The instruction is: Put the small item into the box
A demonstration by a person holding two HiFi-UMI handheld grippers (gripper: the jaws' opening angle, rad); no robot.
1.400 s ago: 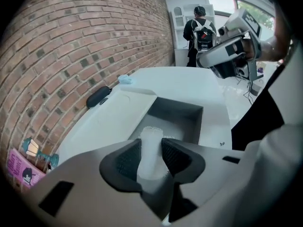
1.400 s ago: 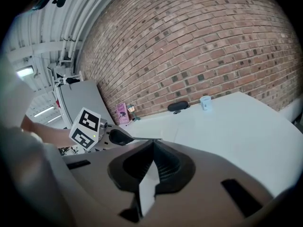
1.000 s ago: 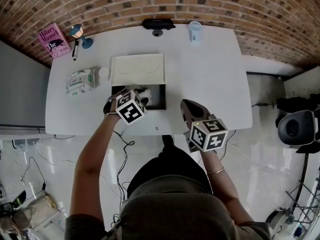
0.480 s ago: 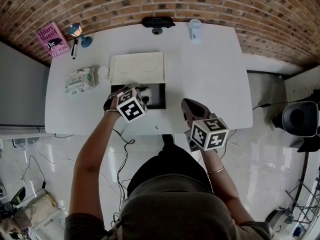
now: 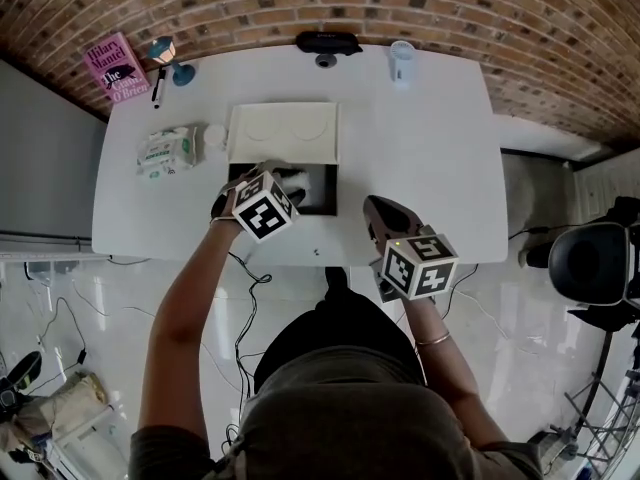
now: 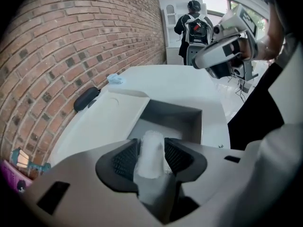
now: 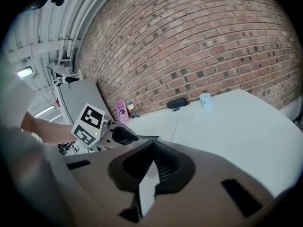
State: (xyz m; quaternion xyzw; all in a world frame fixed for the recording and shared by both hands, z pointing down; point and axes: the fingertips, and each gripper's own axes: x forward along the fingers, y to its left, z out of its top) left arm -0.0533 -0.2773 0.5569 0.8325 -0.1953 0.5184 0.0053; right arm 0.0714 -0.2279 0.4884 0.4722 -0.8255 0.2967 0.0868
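Observation:
A black open box with its white lid folded back lies near the table's front edge. My left gripper hangs over the box's left part, and the small white item stands between its pads, above the box's inner wall. Its jaws are opening, while the pads still look to touch the item on both sides. To the right of the box, over the table's front edge, my right gripper is shut with nothing in it.
On the white table are a wipes pack, a small round white object, a pink book, a cup and a black device by the brick wall. Far off stands a person with a backpack.
My left gripper has edged a little further over the box opening with the white item. The right gripper has stayed where it was.

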